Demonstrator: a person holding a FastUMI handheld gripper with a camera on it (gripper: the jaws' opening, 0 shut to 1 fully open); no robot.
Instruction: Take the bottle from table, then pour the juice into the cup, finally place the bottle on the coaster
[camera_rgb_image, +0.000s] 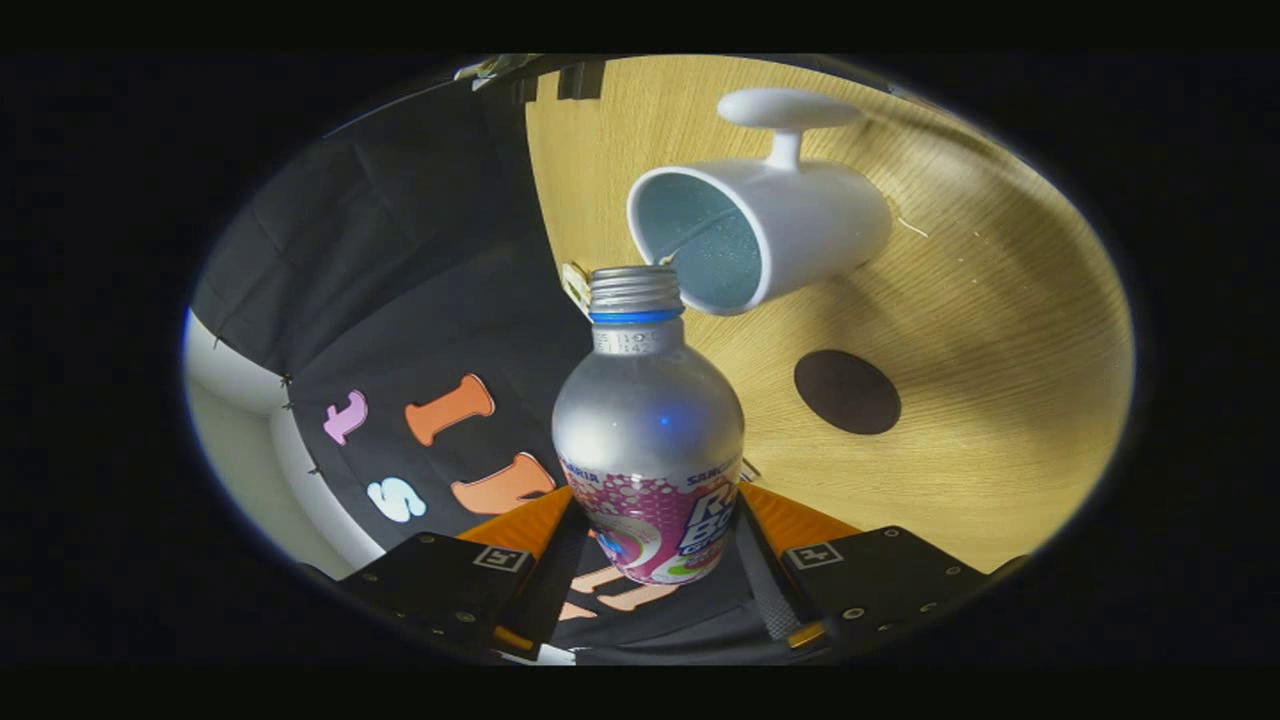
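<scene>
Silver aluminium bottle (648, 440) clamped between the orange-and-black fingers of the gripper (650, 560), both of which press on its printed lower body. The view is rolled well over, so the wooden tabletop (1000, 350) stands like a wall beyond the fingers; the bottle is evidently tipped with the gripper. Its threaded neck points ahead, with the mouth just at the rim of the white cup (760, 235), whose speckled blue interior faces the gripper. The step in hand is judged to be the pour. No stream can be made out. The next move calls for holding the mouth over the cup opening, then righting the bottle and carrying it to the dark round coaster (847, 391), which lies on the tabletop near the cup. Nothing stands between the two.
</scene>
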